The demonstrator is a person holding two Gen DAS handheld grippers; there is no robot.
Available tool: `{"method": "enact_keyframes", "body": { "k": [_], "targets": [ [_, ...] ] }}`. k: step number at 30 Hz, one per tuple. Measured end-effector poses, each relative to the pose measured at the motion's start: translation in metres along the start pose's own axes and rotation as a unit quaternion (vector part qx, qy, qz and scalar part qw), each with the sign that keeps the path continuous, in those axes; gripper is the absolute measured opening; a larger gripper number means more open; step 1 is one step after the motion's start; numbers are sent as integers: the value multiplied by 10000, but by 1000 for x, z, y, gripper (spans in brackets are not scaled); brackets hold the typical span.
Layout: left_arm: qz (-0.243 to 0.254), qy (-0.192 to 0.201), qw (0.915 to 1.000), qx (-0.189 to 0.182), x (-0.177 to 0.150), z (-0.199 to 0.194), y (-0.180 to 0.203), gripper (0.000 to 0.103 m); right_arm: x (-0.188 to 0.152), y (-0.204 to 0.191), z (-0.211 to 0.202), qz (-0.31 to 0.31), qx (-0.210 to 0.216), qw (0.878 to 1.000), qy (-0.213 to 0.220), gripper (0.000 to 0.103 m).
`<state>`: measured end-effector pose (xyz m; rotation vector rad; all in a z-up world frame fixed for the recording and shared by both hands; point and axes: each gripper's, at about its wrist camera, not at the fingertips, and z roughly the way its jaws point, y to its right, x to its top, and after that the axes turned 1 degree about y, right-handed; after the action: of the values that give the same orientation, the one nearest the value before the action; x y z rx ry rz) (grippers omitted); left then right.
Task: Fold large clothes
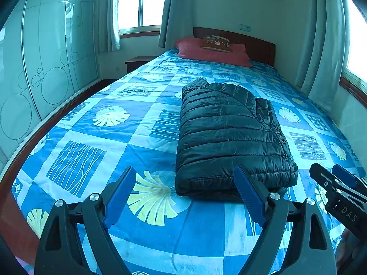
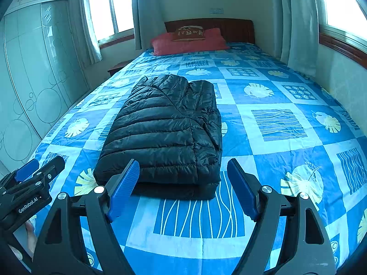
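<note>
- A black quilted puffer jacket (image 1: 231,135) lies folded into a thick rectangular bundle on the bed (image 1: 96,160), a little toward the foot end, lengthwise along the mattress, one sleeve doubled over the top.
- My left gripper (image 1: 184,197) hangs over the foot of the bed, its blue-padded fingers (image 1: 120,197) spread wide with nothing between them; the right-hand pad overlaps the bundle's near edge in the left wrist view, though I cannot tell whether it touches.
- My right gripper (image 2: 182,189) hovers just beside the left one, its fingers (image 2: 240,190) likewise spread and holding nothing, framing the jacket's near edge without clearly touching it.
- Each gripper shows at the edge of the other's view, the two side by side at the foot of the bed.
- The blue patchwork bedspread (image 2: 275,123), printed with pale leaves and wavy lines, covers the whole mattress.
- At the head, a red pillow (image 2: 190,42) carries a small brown cushion (image 2: 189,33) against the dark wooden headboard (image 2: 231,28).
- A frosted sliding wardrobe (image 1: 45,64) runs along the left; curtained windows (image 1: 140,2) light the room from the far left corner and the right wall.
</note>
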<state>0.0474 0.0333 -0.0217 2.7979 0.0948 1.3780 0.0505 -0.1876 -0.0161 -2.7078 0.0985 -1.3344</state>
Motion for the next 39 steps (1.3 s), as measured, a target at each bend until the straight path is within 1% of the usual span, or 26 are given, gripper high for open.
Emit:
{"method": "enact_keyframes", "body": {
  "k": [14, 31, 39],
  "targets": [
    [-21, 9, 10000, -3, -1, -1, 0, 86, 0, 0, 0, -5, -3, 10000, -4, 79],
    [-62, -82, 9999, 48, -3, 3, -1, 86, -1, -1, 0, 0, -8, 10000, -6, 79],
    [-11, -94, 9999, -98, -2, 4, 3, 86, -1, -1, 0, -5, -10, 10000, -10, 79]
  ]
}}
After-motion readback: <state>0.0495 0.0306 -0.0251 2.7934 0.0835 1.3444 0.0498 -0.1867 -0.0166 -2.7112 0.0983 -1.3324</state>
